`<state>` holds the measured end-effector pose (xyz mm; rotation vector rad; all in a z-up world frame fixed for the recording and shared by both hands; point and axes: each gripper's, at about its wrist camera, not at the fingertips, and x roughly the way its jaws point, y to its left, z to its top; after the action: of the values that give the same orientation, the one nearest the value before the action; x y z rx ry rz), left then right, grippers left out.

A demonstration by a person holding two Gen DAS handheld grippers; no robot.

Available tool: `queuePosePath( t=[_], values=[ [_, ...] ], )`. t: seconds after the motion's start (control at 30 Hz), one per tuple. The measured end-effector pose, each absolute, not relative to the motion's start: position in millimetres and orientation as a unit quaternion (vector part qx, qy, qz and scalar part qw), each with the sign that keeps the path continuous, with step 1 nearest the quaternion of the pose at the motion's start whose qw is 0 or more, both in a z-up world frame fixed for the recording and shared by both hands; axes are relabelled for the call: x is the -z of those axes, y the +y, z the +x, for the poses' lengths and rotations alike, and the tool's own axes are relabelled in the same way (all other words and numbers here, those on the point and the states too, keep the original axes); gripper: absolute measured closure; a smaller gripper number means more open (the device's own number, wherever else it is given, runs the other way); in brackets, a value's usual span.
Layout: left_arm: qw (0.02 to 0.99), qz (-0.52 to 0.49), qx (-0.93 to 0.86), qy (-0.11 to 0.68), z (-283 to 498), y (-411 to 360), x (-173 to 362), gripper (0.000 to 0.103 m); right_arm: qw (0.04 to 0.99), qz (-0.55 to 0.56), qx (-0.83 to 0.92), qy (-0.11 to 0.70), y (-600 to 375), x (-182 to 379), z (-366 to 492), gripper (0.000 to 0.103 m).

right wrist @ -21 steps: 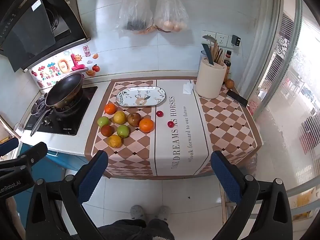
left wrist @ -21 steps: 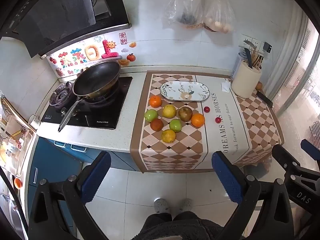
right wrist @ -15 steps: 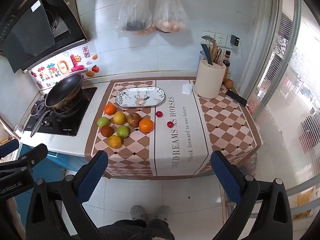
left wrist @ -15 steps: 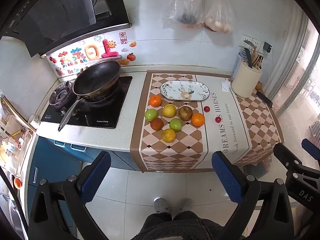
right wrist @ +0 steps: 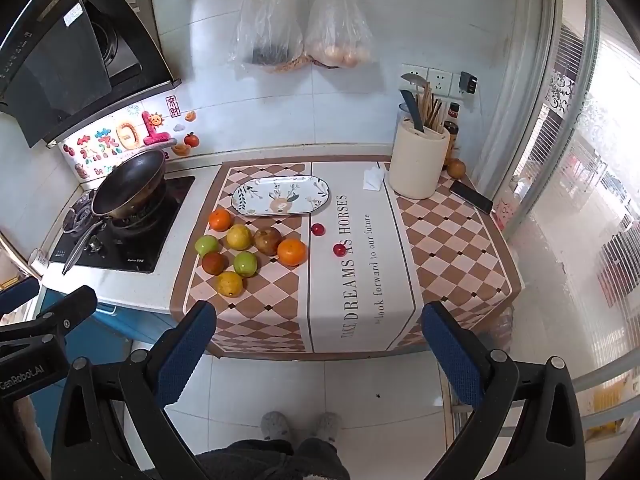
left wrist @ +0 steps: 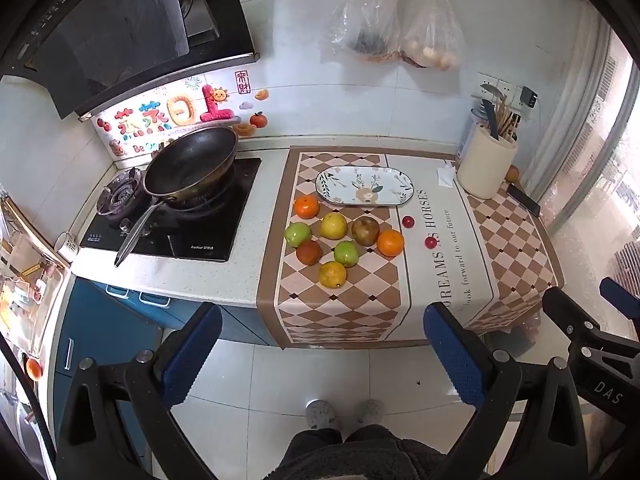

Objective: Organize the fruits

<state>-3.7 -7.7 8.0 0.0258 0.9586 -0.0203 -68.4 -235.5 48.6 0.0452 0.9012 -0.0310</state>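
Observation:
Several fruits lie clustered on a checked cloth (left wrist: 340, 312) (right wrist: 248, 312): oranges (left wrist: 390, 242) (right wrist: 292, 251), green apples (left wrist: 346, 253) (right wrist: 245, 264), yellow fruits (left wrist: 333, 274) (right wrist: 229, 283), a brown one (left wrist: 365, 231) (right wrist: 267, 240) and two small red ones (left wrist: 430, 243) (right wrist: 339, 250). An oval patterned plate (left wrist: 365, 186) (right wrist: 280, 195) sits bare behind them. My left gripper (left wrist: 322, 352) and right gripper (right wrist: 318, 350) both hang open over the floor, well short of the counter, with nothing between the blue pads.
A black pan (left wrist: 190, 166) (right wrist: 130, 184) rests on the hob at left. A cream utensil holder (left wrist: 486, 168) (right wrist: 419, 164), a phone (right wrist: 471, 197) and a napkin (right wrist: 373, 178) are at the right. Two plastic bags (right wrist: 304, 28) hang on the wall. A person's slippers (right wrist: 300, 426) show below.

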Motion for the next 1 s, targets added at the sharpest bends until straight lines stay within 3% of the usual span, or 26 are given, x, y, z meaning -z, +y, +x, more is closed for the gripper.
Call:
queuePosePath(
  t=[1.0],
  values=[
    [0.888, 0.013, 0.012, 0.459, -8.0, -8.8, -10.8, 0.000, 0.901, 0.016, 0.009, 0.433, -234.4, -51.6, -61.7, 0.000]
  ],
)
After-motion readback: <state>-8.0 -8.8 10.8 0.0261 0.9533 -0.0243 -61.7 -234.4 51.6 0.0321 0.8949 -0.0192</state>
